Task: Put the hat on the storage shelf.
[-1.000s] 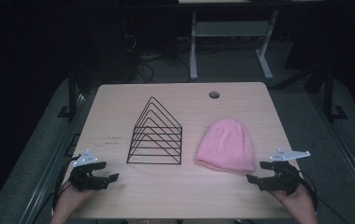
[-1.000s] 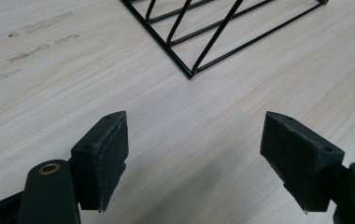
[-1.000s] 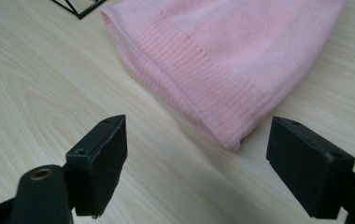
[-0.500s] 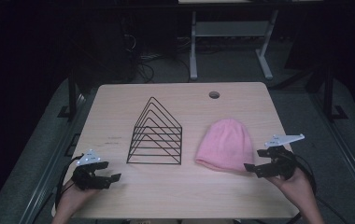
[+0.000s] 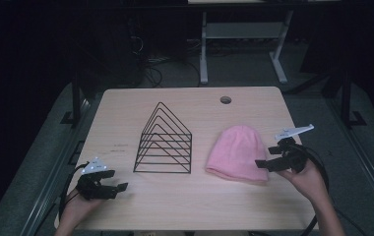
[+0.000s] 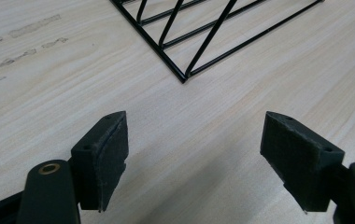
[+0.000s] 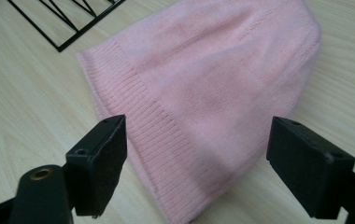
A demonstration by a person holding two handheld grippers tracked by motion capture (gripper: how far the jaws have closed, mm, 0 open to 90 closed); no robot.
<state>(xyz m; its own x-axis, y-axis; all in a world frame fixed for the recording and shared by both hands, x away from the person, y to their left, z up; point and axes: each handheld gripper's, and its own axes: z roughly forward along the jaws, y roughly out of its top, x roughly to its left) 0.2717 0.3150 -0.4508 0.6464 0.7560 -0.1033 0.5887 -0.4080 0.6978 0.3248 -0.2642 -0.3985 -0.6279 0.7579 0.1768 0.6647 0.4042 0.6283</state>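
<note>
A pink knit hat (image 5: 236, 152) lies flat on the wooden table (image 5: 185, 206), right of centre. A black wire rack (image 5: 164, 140) of triangular frames stands left of it. My right gripper (image 5: 262, 163) hovers open at the hat's near right edge. In the right gripper view its jaws stand wide apart over the hat (image 7: 213, 84), above the ribbed brim, with the right gripper (image 7: 196, 154) holding nothing. My left gripper (image 5: 120, 187) is low at the table's near left, open and empty. In the left gripper view the left gripper (image 6: 194, 149) faces the rack's near corner (image 6: 185, 74).
A round cable hole (image 5: 226, 100) sits near the table's far edge. Beyond the table stand a white desk frame (image 5: 244, 44) and cables on the dark floor. Bare tabletop lies in front of the rack and hat.
My right gripper has moved forward and left from the table's near right corner to the hat's edge. The left gripper has shifted only slightly.
</note>
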